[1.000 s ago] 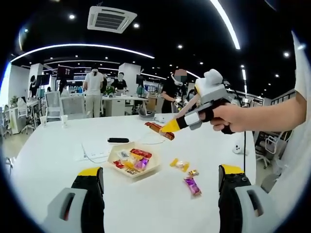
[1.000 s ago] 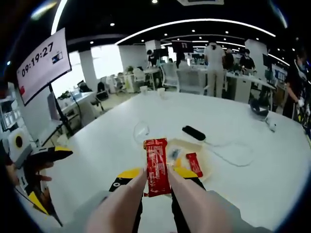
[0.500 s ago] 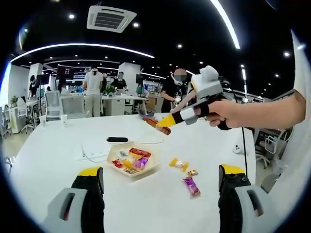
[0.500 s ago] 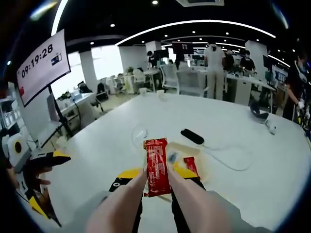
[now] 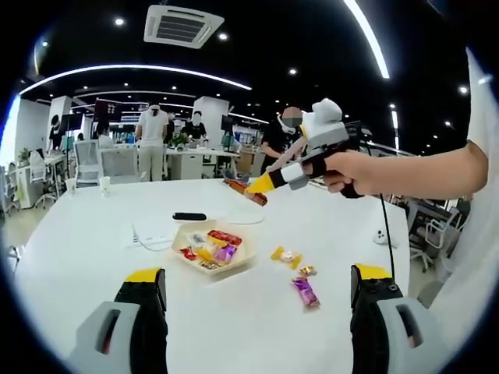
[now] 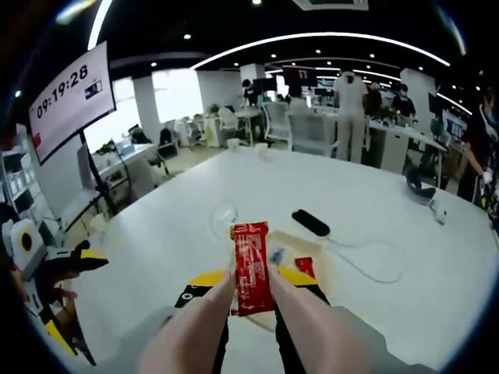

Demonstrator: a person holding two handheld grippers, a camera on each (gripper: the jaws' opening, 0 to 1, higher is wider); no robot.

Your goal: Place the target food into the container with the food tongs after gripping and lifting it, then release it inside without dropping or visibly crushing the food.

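Glossy white table (image 6: pixel 405 304); right gripper (image 6: pixel 251 290) clamps flat red foil packet (image 6: pixel 252 267); left gripper (image 5: pixel 253 290) jaws apart.

In the left gripper view a tray (image 5: pixel 204 253) sits on the table (image 5: pixel 70 257) at the frame's centre, with wrapped snacks in it. To its right three loose snack packets (image 5: pixel 302 290) lie on the table, apart from the tray. Behind the tray lies a remote (image 5: pixel 189 216), and a cable (image 5: pixel 152 234) to its left. Above the tray, in the upper right, the right gripper (image 5: pixel 253 187) holds a snack bar (image 5: pixel 243 192) in the air.

In the right gripper view the snack bar (image 6: pixel 251 265) stands at centre, the tray (image 6: pixel 312 253) behind it, the remote (image 6: pixel 311 222) beyond. The left gripper (image 6: pixel 66 269) is at lower left.
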